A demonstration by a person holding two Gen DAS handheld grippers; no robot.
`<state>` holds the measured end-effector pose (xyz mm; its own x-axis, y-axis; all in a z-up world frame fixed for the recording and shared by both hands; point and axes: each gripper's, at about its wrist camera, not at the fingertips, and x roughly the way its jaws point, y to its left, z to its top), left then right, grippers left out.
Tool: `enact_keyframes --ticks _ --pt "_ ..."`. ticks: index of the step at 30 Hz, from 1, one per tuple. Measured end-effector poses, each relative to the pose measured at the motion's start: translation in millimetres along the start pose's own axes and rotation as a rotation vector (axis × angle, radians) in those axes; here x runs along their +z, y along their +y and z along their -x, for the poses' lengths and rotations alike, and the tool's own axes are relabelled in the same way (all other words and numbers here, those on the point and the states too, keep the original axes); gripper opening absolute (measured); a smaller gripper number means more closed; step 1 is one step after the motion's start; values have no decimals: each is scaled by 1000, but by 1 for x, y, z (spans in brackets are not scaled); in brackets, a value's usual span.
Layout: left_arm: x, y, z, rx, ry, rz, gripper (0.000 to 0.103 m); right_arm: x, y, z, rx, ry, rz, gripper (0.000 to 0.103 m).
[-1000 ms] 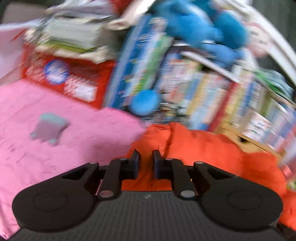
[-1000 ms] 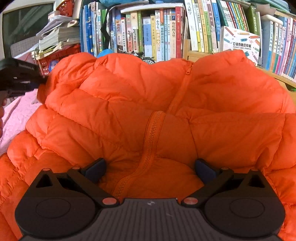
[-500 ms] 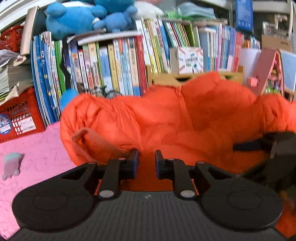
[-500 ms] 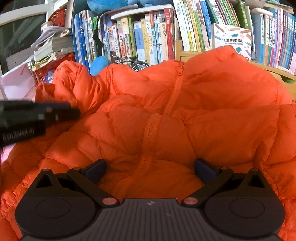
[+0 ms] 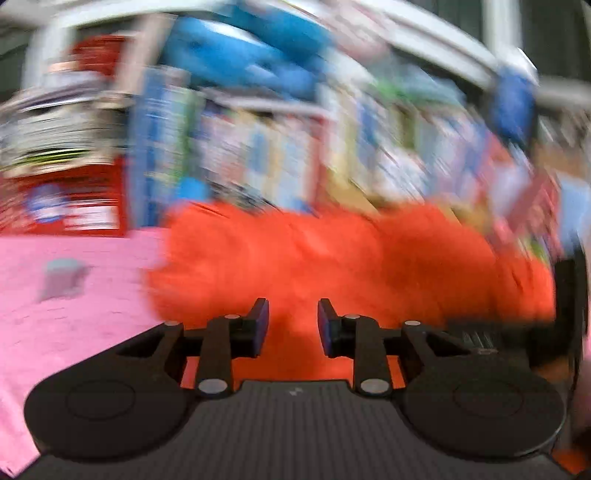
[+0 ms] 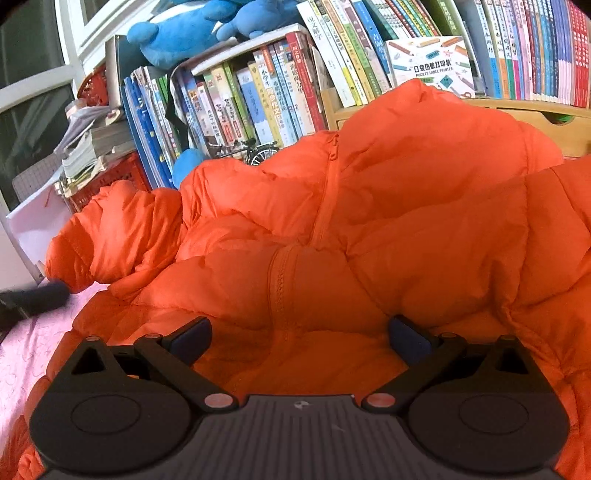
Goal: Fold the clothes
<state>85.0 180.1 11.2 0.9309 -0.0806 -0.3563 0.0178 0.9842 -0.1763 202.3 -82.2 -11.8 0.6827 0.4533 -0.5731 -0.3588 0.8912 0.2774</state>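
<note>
An orange puffer jacket (image 6: pixel 406 221) lies front up on a pink cloth (image 6: pixel 22 354), its zip (image 6: pixel 280 280) running up the middle. One sleeve (image 6: pixel 110 229) is bunched at the jacket's left side. My right gripper (image 6: pixel 299 332) stands wide open low over the jacket's lower front, gripping nothing. In the blurred left wrist view my left gripper (image 5: pixel 293 325) has its jaws opening, with a clear gap between the pads and only the jacket (image 5: pixel 332 266) behind them. Its dark tip (image 6: pixel 37 299) shows at the jacket's left edge.
Packed bookshelves (image 6: pixel 295 85) stand right behind the jacket, with blue plush toys (image 6: pixel 192 29) on top and a label-printer box (image 6: pixel 428 66). A red crate (image 6: pixel 110 177) with stacked papers is at the back left. A small grey toy (image 5: pixel 61 277) lies on the pink cloth (image 5: pixel 74 314).
My left gripper was shut and now shows a gap between its pads. It has swung back to the left, off the jacket. The right gripper has rolled a little but stays in place.
</note>
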Motion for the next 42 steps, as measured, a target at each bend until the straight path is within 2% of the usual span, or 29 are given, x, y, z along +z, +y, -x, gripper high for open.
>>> enact_keyframes --ticks 2,3,7,9,10,12,13,15,20,22,26,29,30,31,32,35,42 --pt "6 29 0 108 -61 128 74 0 0 0 -1 1 3 103" --pt "7 38 -4 124 -57 181 78 -1 0 0 -2 2 6 103" --pt "7 66 -31 106 24 369 82 -1 0 -1 -5 5 13 103" --pt "4 66 -43 90 46 418 82 -1 1 -1 -6 5 15 103" --pt "2 65 -49 81 55 437 80 -1 1 -1 -6 6 15 103" --pt "-1 62 -58 58 62 463 58 -1 1 0 -6 6 16 103" --pt "-3 58 -58 42 54 461 42 0 1 0 -6 6 15 103" --pt "-4 47 -55 34 36 425 39 0 1 0 -5 6 14 103" --pt "-7 10 -49 67 20 144 39 -1 3 0 -9 5 11 103" --pt "-8 0 -53 79 27 77 41 -1 4 0 -9 5 10 103" --pt "-6 -7 -65 108 34 56 63 -1 4 0 -9 5 10 103" --pt "-2 -4 -71 158 -3 93 66 0 4 1 -10 5 10 103" --pt "-1 -3 -71 173 -20 105 65 0 4 1 -11 5 11 103" --pt "0 -3 -71 188 -38 116 57 0 4 1 -11 6 11 103" --pt "2 -2 -70 203 -55 127 43 0 4 0 -12 6 11 103" --pt "5 -3 -68 209 -66 102 37 0 4 0 -13 6 12 103" --pt "2 -17 -67 198 -36 8 32 -1 5 0 -14 6 11 103"
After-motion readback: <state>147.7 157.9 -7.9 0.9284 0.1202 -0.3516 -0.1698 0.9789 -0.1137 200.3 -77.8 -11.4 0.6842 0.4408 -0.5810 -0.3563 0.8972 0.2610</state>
